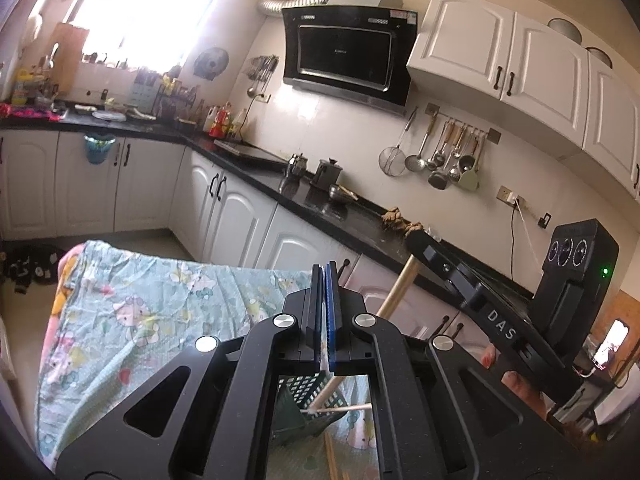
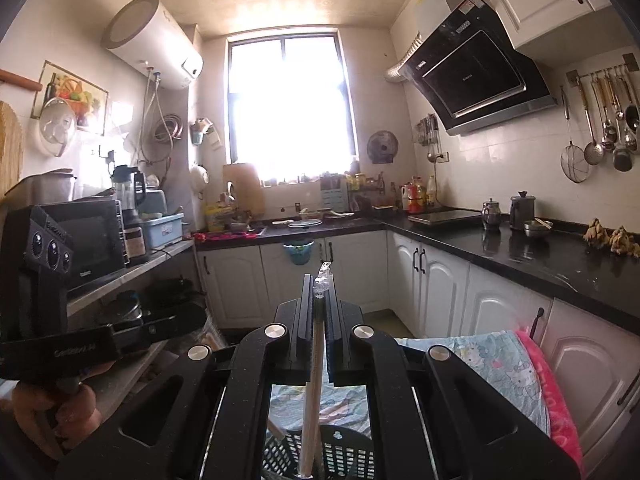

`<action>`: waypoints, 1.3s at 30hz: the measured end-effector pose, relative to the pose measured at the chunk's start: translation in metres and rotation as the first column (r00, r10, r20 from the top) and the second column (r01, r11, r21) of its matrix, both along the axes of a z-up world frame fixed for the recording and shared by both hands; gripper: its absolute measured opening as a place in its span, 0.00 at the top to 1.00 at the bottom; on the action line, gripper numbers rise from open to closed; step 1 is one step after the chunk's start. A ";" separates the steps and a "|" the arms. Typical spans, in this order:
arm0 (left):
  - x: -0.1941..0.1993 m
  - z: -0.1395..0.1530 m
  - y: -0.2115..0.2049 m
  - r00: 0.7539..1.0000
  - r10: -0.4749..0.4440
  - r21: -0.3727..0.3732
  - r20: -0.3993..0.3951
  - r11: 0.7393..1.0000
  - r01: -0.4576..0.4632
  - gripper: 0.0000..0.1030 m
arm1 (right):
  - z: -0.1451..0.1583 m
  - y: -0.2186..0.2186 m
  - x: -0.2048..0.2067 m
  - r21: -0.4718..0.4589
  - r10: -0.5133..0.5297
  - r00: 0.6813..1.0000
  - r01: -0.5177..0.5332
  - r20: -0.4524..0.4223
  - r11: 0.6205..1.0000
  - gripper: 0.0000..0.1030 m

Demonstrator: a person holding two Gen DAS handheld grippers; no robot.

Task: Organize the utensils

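My right gripper (image 2: 319, 280) is shut on a long pale wrapped chopstick pair (image 2: 314, 380). Its crinkled plastic end pokes out past the fingertips and its lower end hangs over a dark slotted basket (image 2: 344, 452). In the left wrist view that gripper (image 1: 416, 242) reaches in from the right, with the tan stick (image 1: 394, 296) slanting down toward the green basket (image 1: 320, 390). A thin white stick (image 1: 340, 409) lies across the basket. My left gripper (image 1: 325, 270) is shut with nothing visible between its blue pads, and it hovers above the basket. It also shows at the left of the right wrist view (image 2: 192, 318).
The table wears a teal cartoon cloth (image 1: 140, 300) with a pink edge (image 2: 552, 392). Loose wooden chopsticks (image 1: 332, 454) lie on it below the basket. A black counter (image 2: 540, 256) with white cabinets runs along the right. A hand (image 2: 52, 412) holds the left gripper's handle.
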State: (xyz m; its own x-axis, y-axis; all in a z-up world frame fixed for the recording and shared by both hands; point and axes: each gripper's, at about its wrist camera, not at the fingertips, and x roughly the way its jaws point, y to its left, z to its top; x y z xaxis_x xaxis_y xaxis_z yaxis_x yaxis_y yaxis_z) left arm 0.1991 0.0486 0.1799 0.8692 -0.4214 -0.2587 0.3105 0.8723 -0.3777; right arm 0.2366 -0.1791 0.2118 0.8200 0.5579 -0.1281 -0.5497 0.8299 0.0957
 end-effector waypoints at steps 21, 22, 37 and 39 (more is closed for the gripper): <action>0.021 -0.061 -0.004 0.994 -0.008 0.030 -0.113 0.999 0.011 1.00 | -0.068 0.020 0.029 -0.053 -0.035 0.999 0.033 -0.033 0.998 0.95; 0.022 -0.063 -0.004 0.993 -0.008 0.031 -0.118 0.999 0.011 1.00 | -0.070 0.021 0.030 -0.055 -0.036 0.999 0.034 -0.039 0.998 0.95; 0.025 -0.092 0.005 0.985 0.020 0.038 -0.173 0.999 -0.014 0.99 | -0.102 0.030 0.037 -0.105 -0.056 0.989 0.042 -0.135 0.994 0.76; 0.023 -0.091 0.008 0.985 0.031 0.037 -0.169 0.999 -0.025 0.86 | -0.103 0.029 0.034 -0.107 -0.054 0.989 0.040 -0.140 0.993 0.72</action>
State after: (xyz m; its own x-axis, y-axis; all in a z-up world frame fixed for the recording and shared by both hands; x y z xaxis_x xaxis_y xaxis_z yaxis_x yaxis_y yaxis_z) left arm 0.2223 0.0570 0.0892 0.8231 -0.3856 -0.4170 0.2195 0.8931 -0.3926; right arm 0.2710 -0.1496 0.1084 0.8142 0.4969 -0.3002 -0.4969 0.8639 0.0823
